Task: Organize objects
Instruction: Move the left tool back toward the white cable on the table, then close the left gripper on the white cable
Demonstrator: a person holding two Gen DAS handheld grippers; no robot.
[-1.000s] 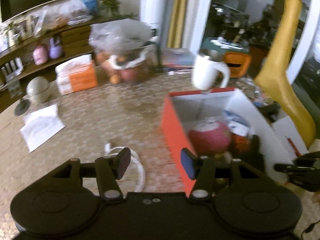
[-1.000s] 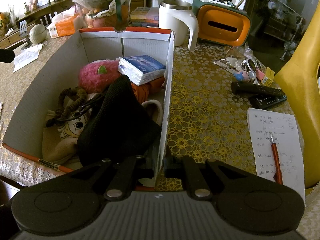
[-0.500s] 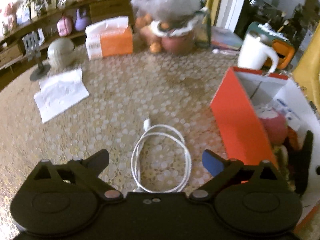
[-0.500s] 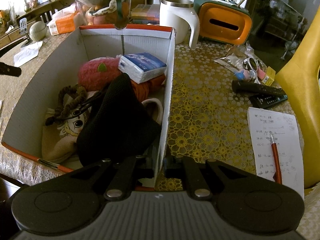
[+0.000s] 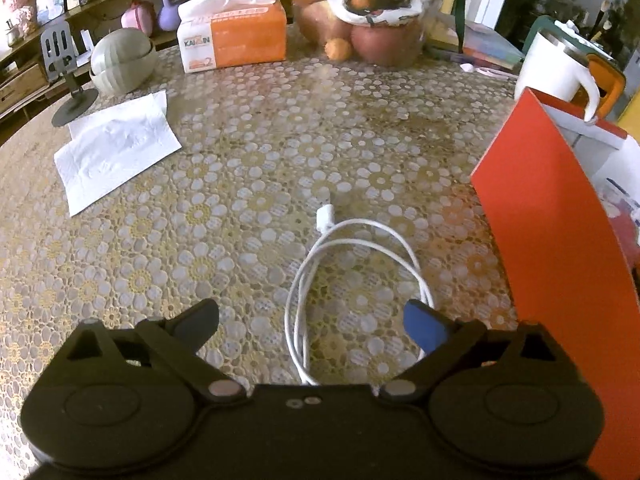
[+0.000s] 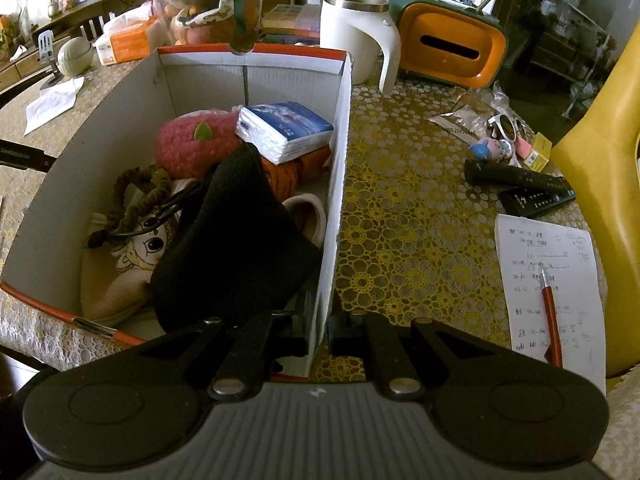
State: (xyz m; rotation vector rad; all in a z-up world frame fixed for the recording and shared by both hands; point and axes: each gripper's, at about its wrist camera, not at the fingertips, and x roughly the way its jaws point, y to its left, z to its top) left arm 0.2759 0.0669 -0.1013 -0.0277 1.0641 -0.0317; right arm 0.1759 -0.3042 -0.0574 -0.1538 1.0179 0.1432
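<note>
A coiled white cable (image 5: 360, 276) lies on the lace tablecloth just left of the orange box (image 5: 552, 240). My left gripper (image 5: 316, 320) is open wide and hovers low over the cable, a finger on each side of the coil's near end. My right gripper (image 6: 320, 324) is shut on the near right wall of the box (image 6: 340, 184). The box holds a pink plush (image 6: 188, 144), a blue tissue pack (image 6: 284, 128), a black cloth (image 6: 236, 240) and other items.
On the left side are a white paper napkin (image 5: 116, 148), an orange tissue box (image 5: 236, 36), a grey round pot (image 5: 120, 60) and a bag of fruit (image 5: 372, 20). Right of the box are a white mug (image 6: 356, 36), remotes (image 6: 520, 184), and a note with a red pen (image 6: 552, 312).
My left gripper has swung left from over the box to the cable, lowered toward it and opened wider. My right gripper has kept its hold on the box wall.
</note>
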